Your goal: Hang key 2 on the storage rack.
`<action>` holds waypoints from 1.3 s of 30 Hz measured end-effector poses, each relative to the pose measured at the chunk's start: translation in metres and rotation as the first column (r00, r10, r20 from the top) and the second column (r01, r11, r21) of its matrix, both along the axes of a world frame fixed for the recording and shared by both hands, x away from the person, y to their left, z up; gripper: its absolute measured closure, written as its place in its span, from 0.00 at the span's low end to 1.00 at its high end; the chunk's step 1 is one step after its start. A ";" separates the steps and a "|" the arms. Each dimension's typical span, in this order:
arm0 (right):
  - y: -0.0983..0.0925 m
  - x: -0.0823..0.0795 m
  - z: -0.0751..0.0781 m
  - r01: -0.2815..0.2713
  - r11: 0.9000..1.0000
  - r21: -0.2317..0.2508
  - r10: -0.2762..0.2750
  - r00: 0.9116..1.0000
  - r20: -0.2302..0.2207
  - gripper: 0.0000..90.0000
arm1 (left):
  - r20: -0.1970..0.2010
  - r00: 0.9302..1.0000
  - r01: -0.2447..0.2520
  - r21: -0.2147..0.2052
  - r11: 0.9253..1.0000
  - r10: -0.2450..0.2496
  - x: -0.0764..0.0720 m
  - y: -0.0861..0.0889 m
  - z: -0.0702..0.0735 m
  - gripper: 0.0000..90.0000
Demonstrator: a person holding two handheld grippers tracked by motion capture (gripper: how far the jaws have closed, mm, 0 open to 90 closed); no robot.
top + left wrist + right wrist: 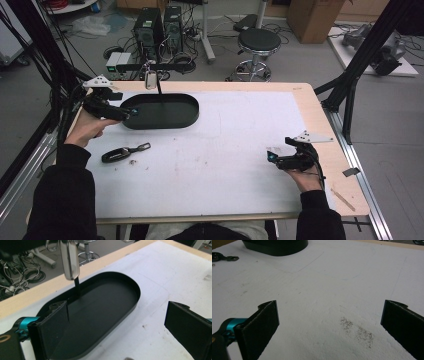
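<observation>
A black oval tray [192, 116] lies at the back left of the white table top. A thin black post [160, 90] rises from its far side, and a silver tag [150, 80] hangs from a bar above it. My left gripper [133, 113] is open at the tray's left end; in the left gripper view [117, 315] one jaw stands over the tray [105, 297] and the other over the white surface beside it. A black key fob [116, 155] lies in front of the tray. My right gripper [270, 156] is open low over bare table [330, 312].
The silver tag [70, 260] and post [77, 288] stand just beyond the left jaws. A patch of dark specks [357, 331] marks the surface between the right jaws. The table's wooden edge [320, 125] runs along the right; a stool [258, 42] and computers stand behind.
</observation>
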State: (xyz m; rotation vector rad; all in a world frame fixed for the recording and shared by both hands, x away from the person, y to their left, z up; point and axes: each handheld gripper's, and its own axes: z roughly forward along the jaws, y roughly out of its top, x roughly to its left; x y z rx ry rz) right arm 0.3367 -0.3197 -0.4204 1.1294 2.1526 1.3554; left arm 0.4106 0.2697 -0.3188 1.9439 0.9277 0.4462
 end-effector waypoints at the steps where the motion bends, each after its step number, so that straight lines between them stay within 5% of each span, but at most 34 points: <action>1: 0.000 0.000 0.000 -0.001 1.000 -0.002 0.001 1.000 0.000 0.01 | -0.007 1.000 0.003 -0.003 1.000 -0.003 -0.001 0.000 -0.002 0.07; 17: 0.001 0.000 0.000 0.000 1.000 -0.008 0.000 1.000 -0.003 0.01 | -0.106 0.992 0.071 0.073 0.995 -0.063 -0.015 -0.005 -0.044 0.08; 39: 0.002 0.000 0.000 -0.001 1.000 -0.018 0.001 1.000 0.001 0.01 | -0.256 0.959 0.167 0.173 0.971 -0.119 -0.026 -0.001 -0.087 0.15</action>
